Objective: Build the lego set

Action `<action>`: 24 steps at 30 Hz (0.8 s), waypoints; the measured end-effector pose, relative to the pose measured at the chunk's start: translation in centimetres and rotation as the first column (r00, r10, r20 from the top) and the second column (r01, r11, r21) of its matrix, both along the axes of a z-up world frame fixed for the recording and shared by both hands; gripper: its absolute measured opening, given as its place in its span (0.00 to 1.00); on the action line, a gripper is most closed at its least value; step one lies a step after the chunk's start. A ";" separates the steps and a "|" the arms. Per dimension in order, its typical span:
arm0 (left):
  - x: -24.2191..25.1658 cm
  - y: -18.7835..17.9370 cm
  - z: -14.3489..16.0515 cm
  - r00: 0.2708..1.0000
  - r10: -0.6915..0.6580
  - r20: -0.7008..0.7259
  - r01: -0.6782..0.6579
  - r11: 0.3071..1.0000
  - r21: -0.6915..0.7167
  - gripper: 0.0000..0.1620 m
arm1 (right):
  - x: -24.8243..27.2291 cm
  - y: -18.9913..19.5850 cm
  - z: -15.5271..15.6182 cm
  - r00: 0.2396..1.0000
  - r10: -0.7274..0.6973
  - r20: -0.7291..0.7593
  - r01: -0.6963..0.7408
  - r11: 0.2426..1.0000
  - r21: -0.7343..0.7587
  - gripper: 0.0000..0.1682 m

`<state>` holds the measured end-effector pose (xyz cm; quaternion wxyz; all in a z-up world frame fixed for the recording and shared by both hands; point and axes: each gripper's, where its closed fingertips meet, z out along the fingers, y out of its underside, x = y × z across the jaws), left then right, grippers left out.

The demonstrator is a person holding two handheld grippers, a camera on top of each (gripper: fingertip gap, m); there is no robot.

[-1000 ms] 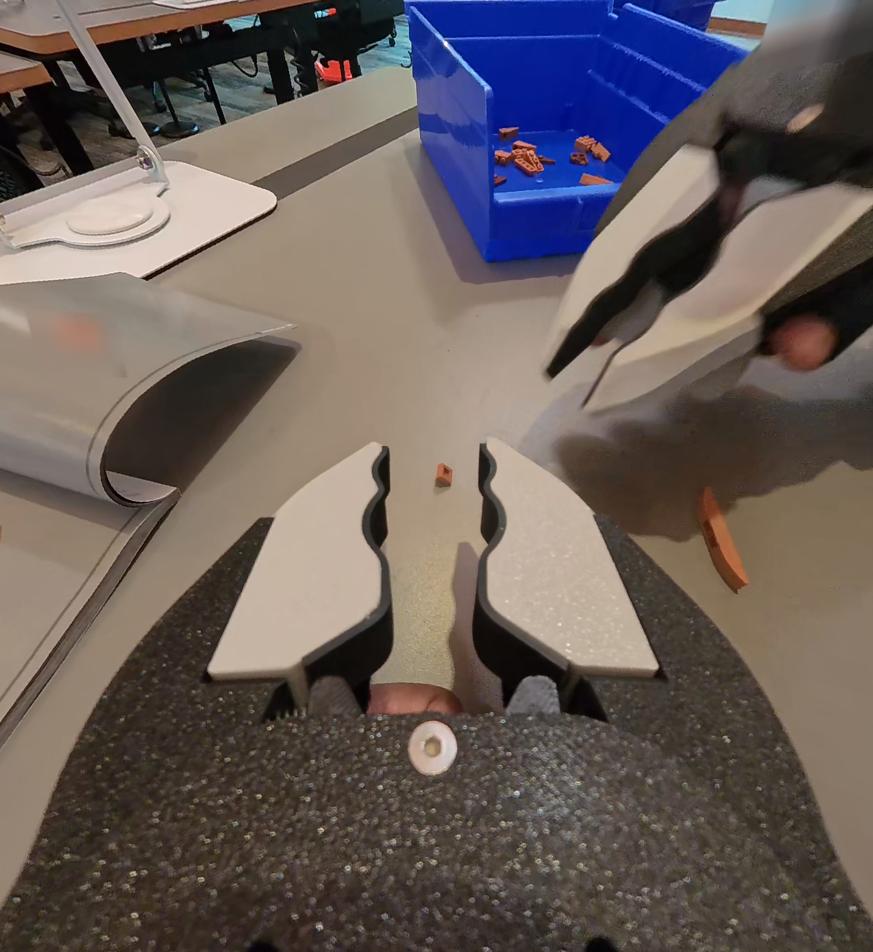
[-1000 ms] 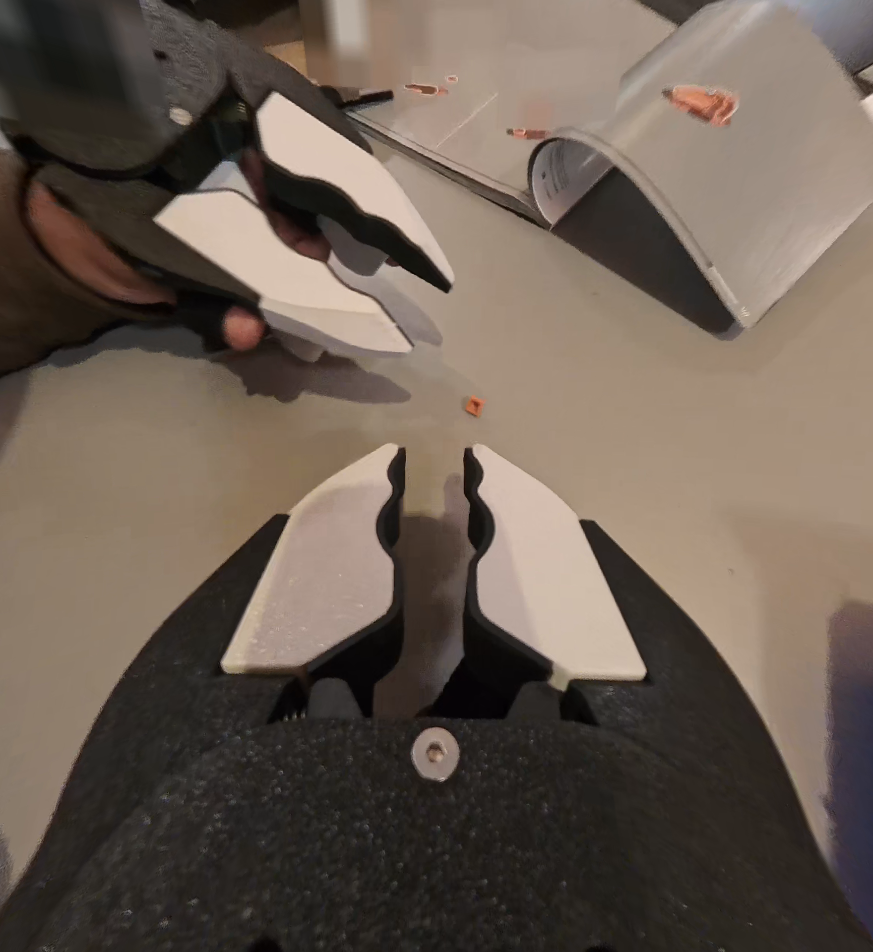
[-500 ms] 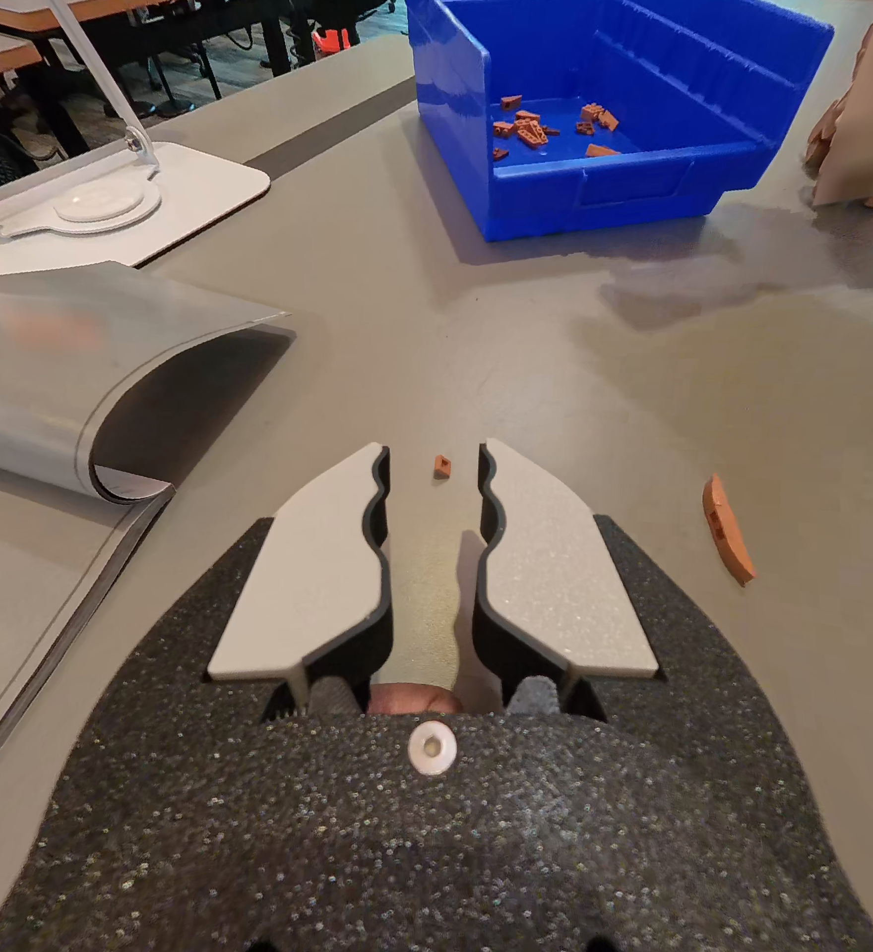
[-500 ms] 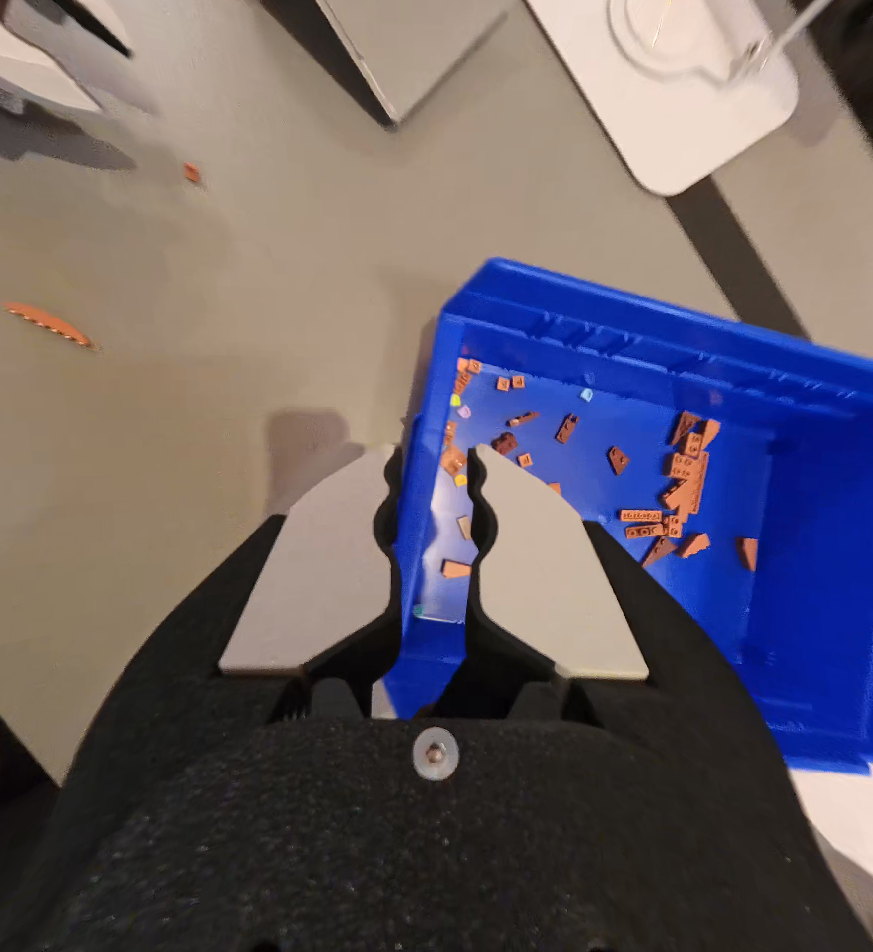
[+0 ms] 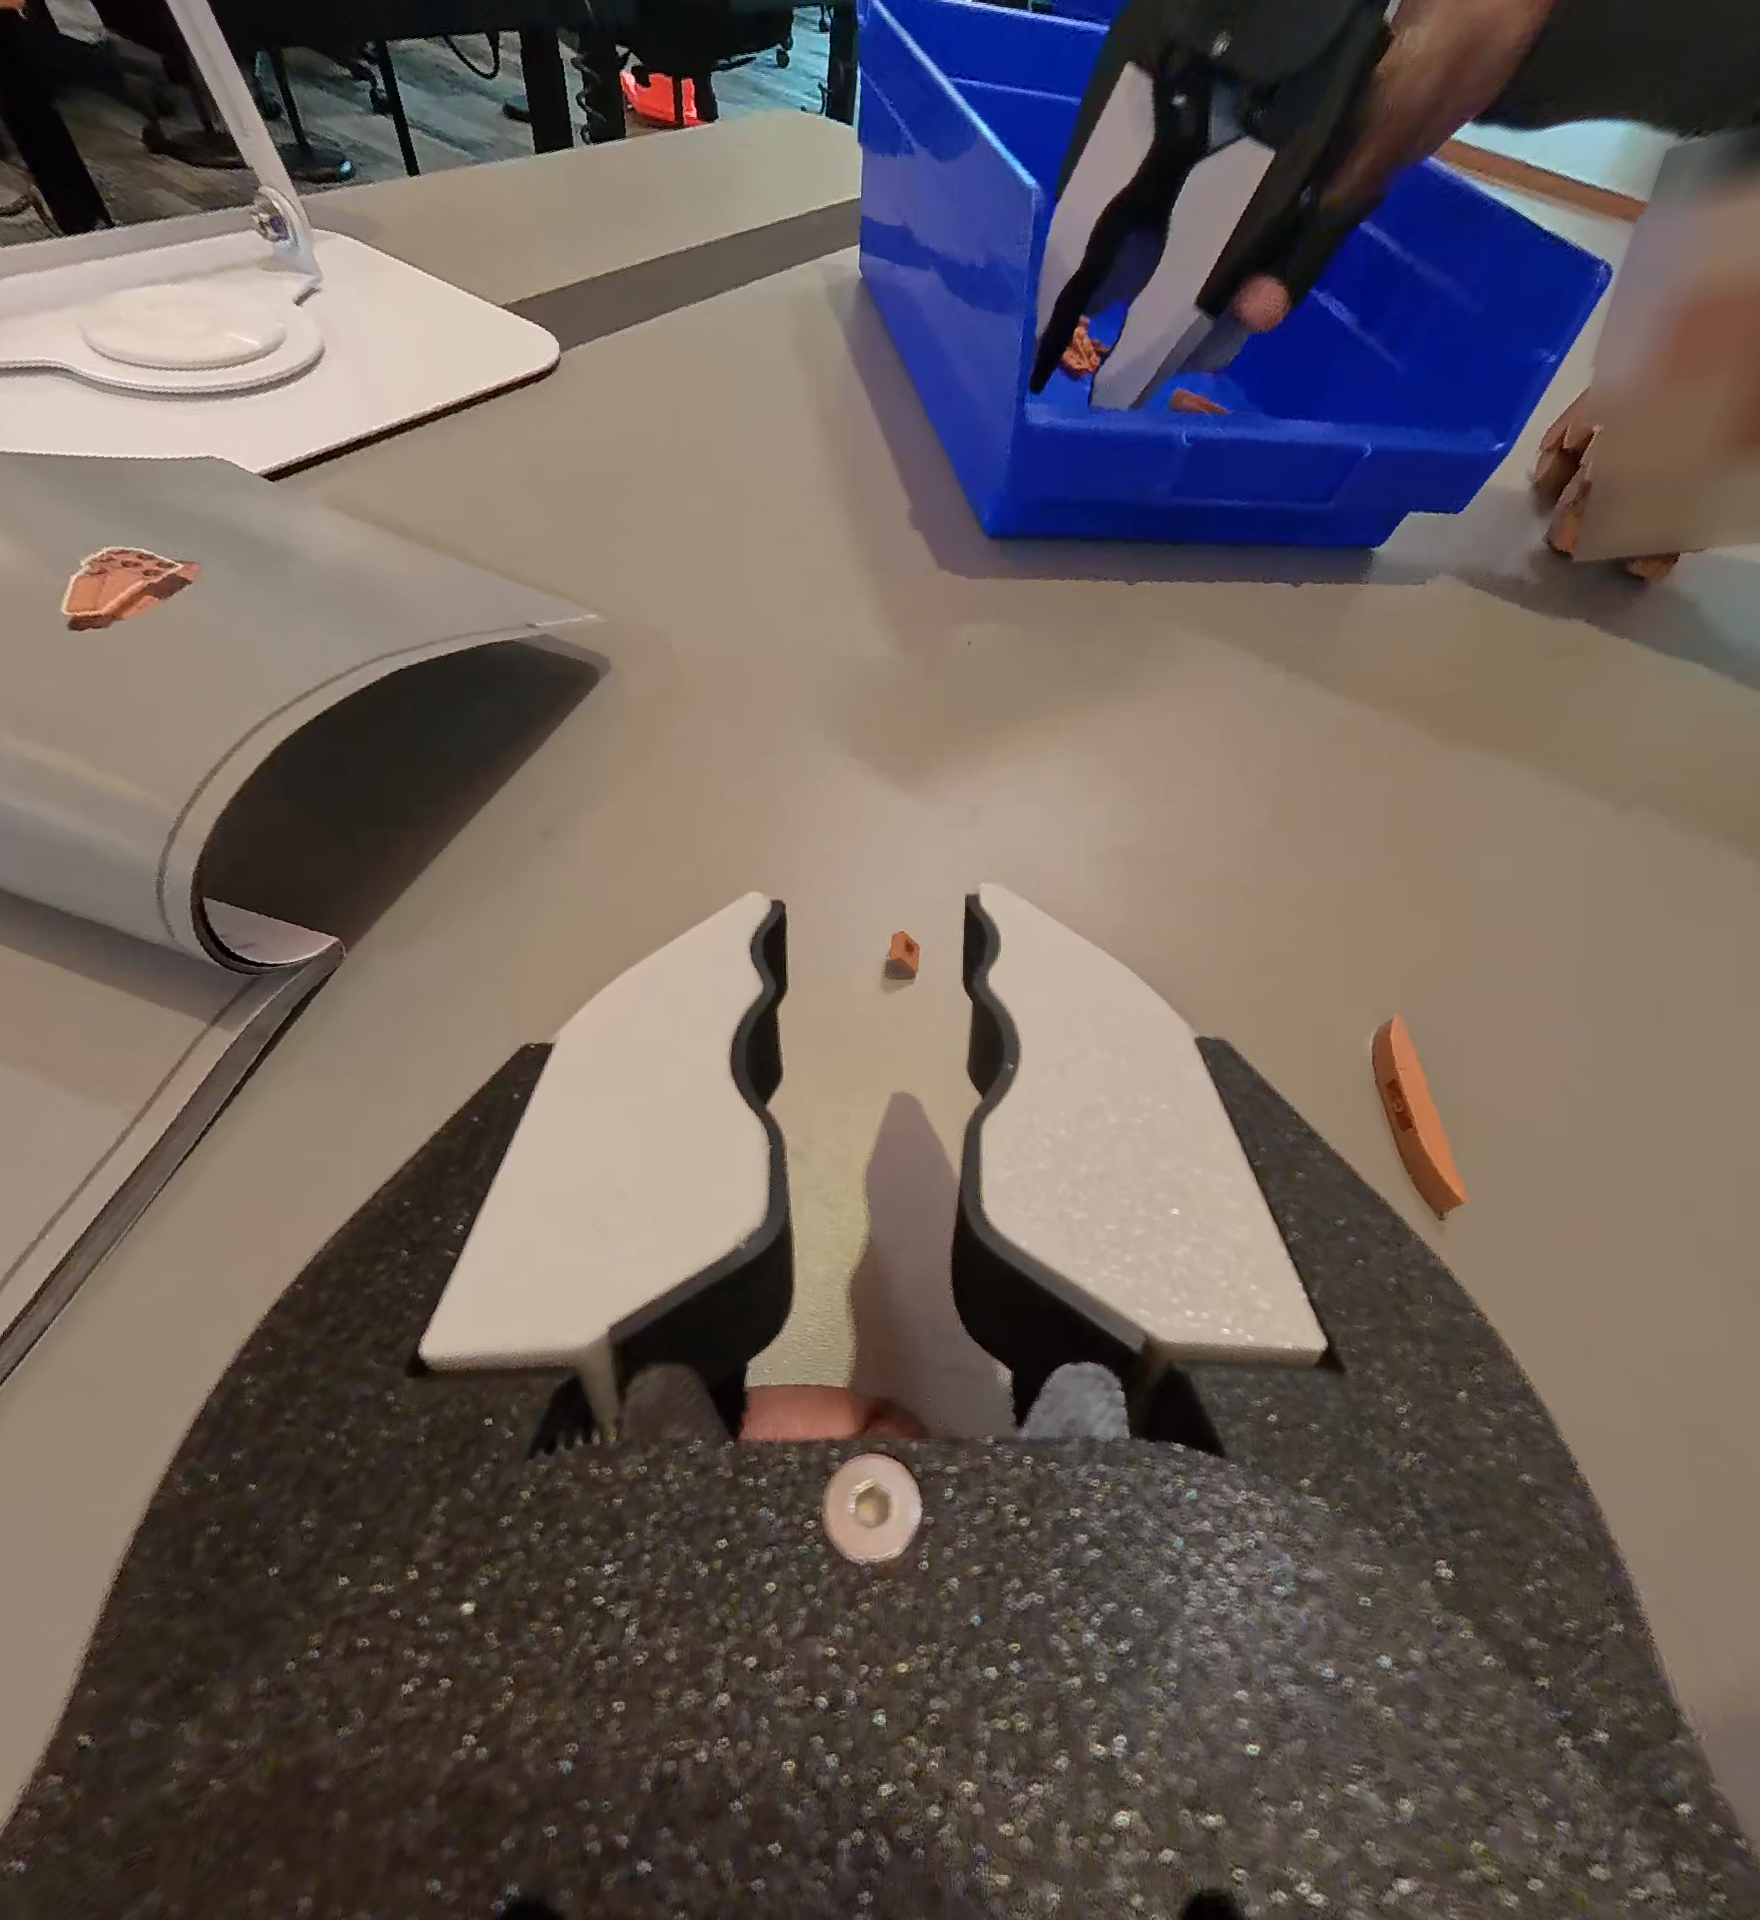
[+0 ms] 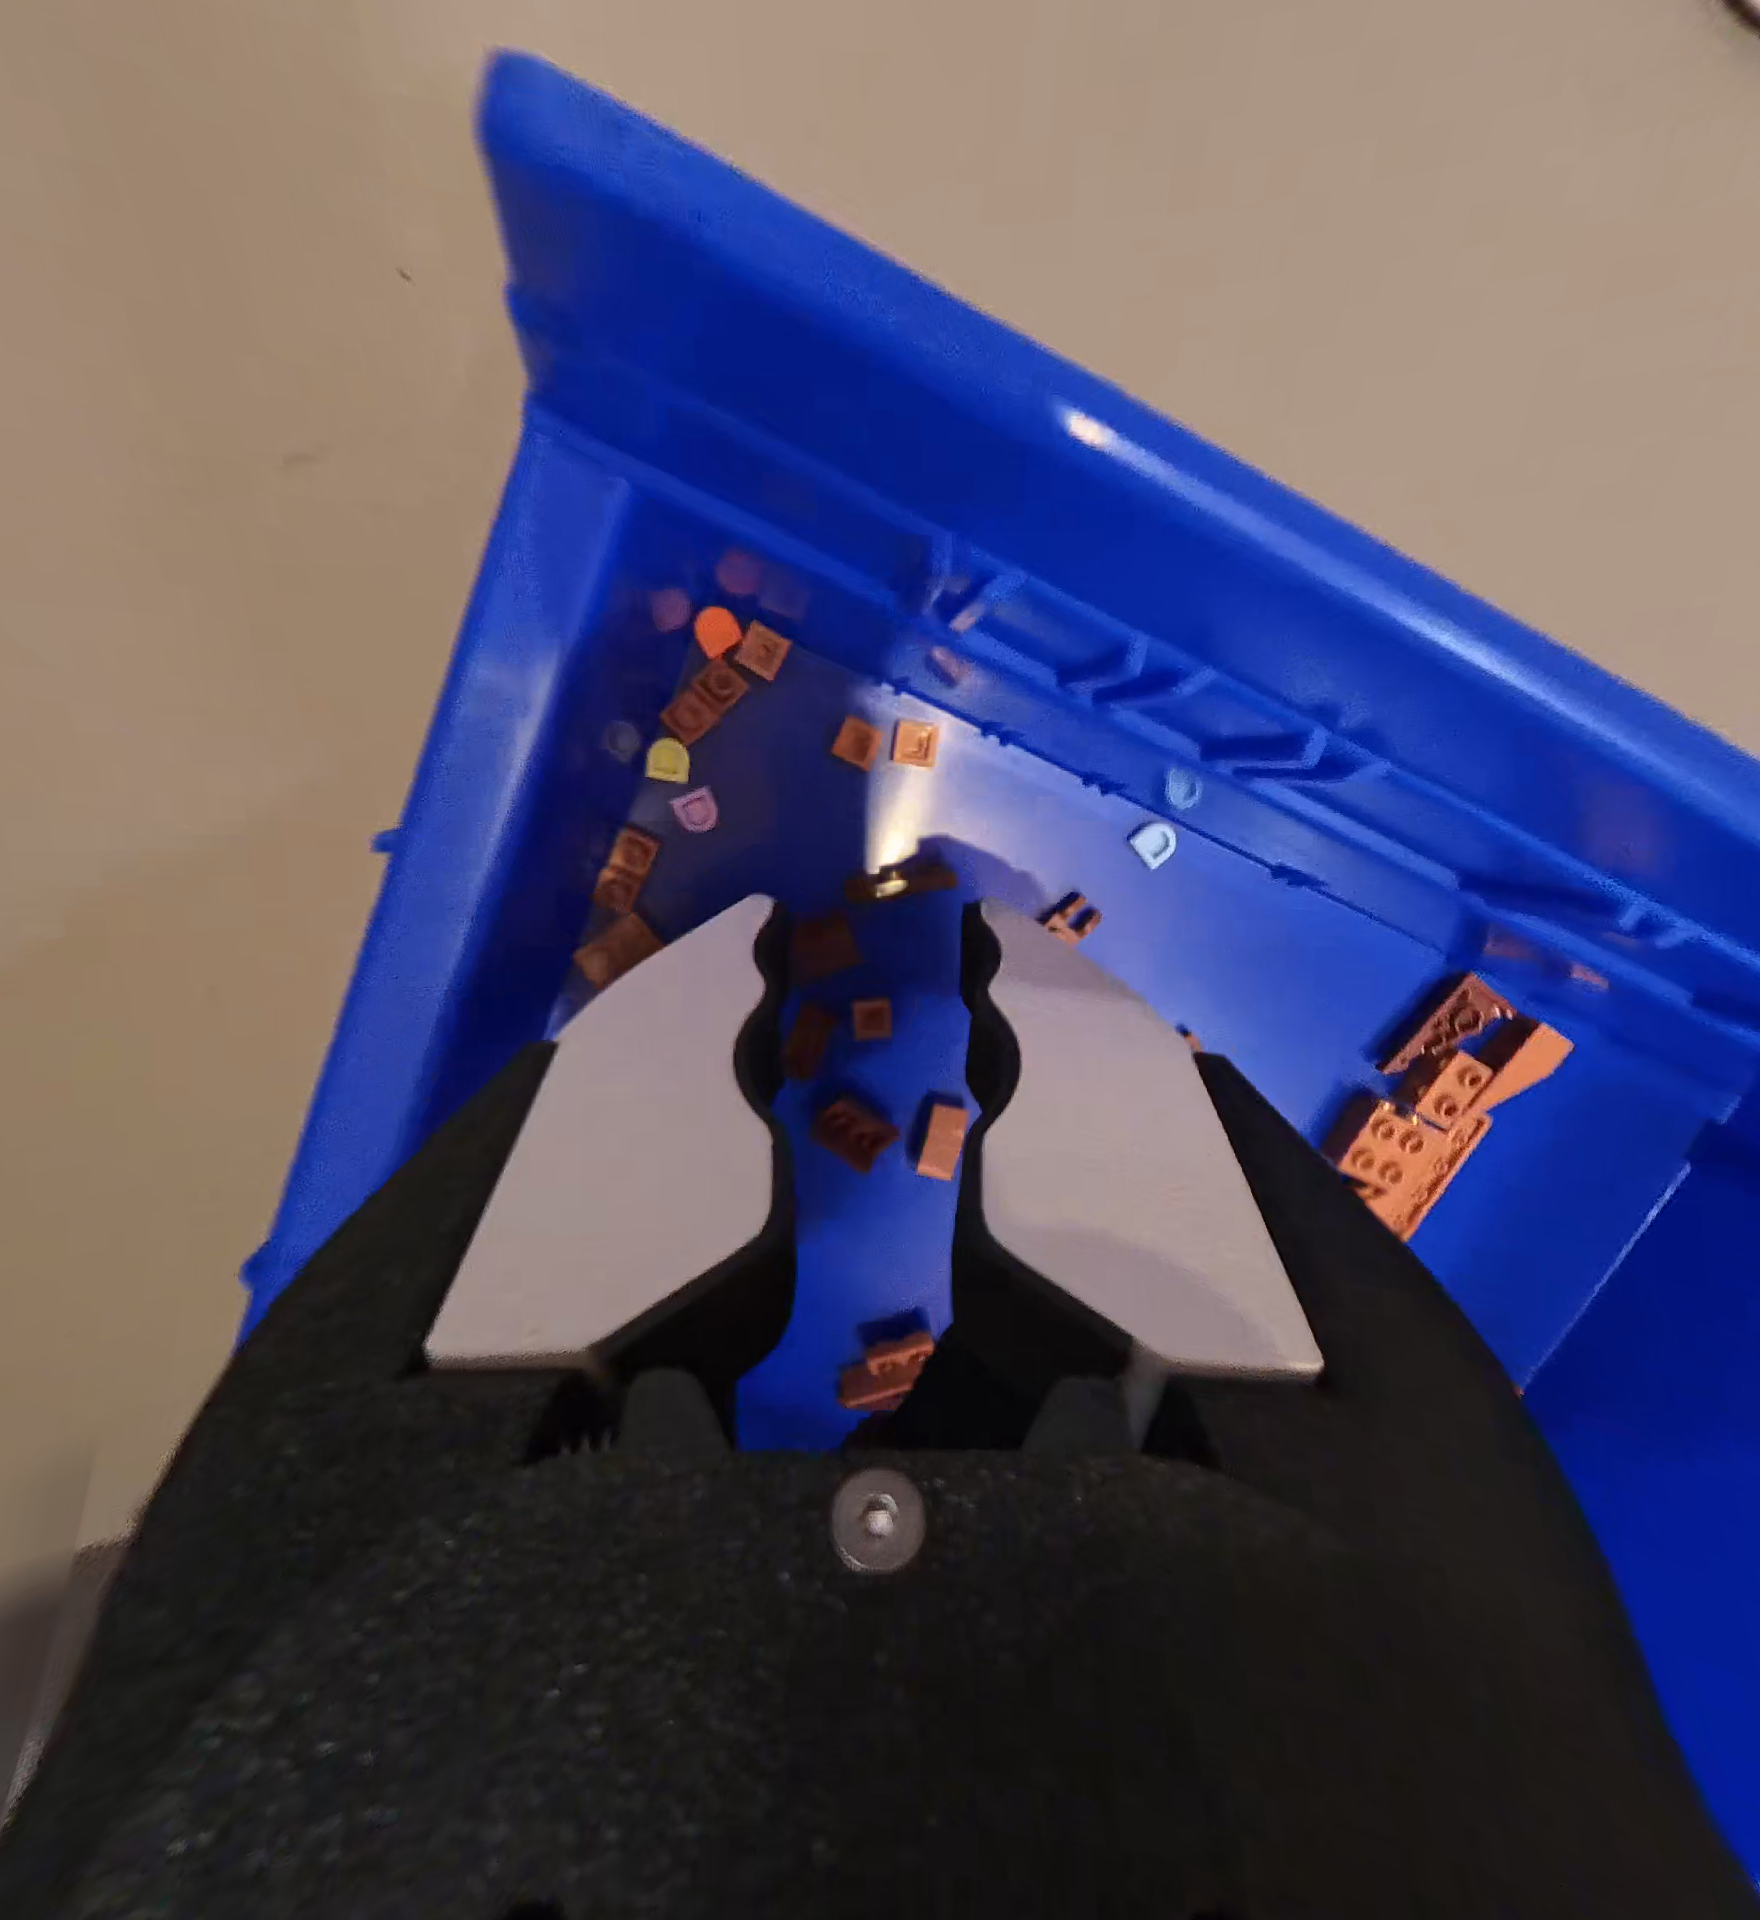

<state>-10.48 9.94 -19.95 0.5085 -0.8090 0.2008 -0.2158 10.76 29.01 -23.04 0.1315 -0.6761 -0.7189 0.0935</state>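
Right claw (image 6: 871, 914): jaws parted, empty, angled down inside the blue bin (image 6: 1219, 582), walls close around it. Left claw (image 5: 871, 909): parted, empty, low over open tabletop (image 5: 1115, 748), small brown brick (image 5: 902, 954) between its tips.

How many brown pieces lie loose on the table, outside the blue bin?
2: a tiny piece between the left gripper's tips, and a curved piece to its right. Others may be hidden.

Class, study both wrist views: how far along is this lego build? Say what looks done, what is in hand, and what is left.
Done: little. A tiny brown brick and a curved brown piece lie loose on the grey table, unjoined, beside the open instruction booklet.
In hand: nothing. The right gripper hangs open inside the blue plastic bin; the left gripper is open.
Left: picking and joining nearly everything.
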 end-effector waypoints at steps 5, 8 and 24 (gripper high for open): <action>-0.1 0.0 0.1 1.000 0.002 0.024 -0.002 1.000 -0.007 0.20 | -0.4 0.6 -1.4 1.000 0.014 0.022 -0.013 0.999 -0.042 0.19; -0.1 0.0 0.1 1.000 -0.001 0.022 0.001 1.000 -0.005 0.20 | -0.3 0.9 -2.0 0.999 0.001 0.037 0.001 0.999 -0.054 0.20; 0.9 -0.6 -0.3 0.992 -0.024 -0.124 0.030 0.998 0.050 0.20 | -1.6 -0.3 3.0 0.992 -0.121 -0.022 0.121 0.992 0.024 0.14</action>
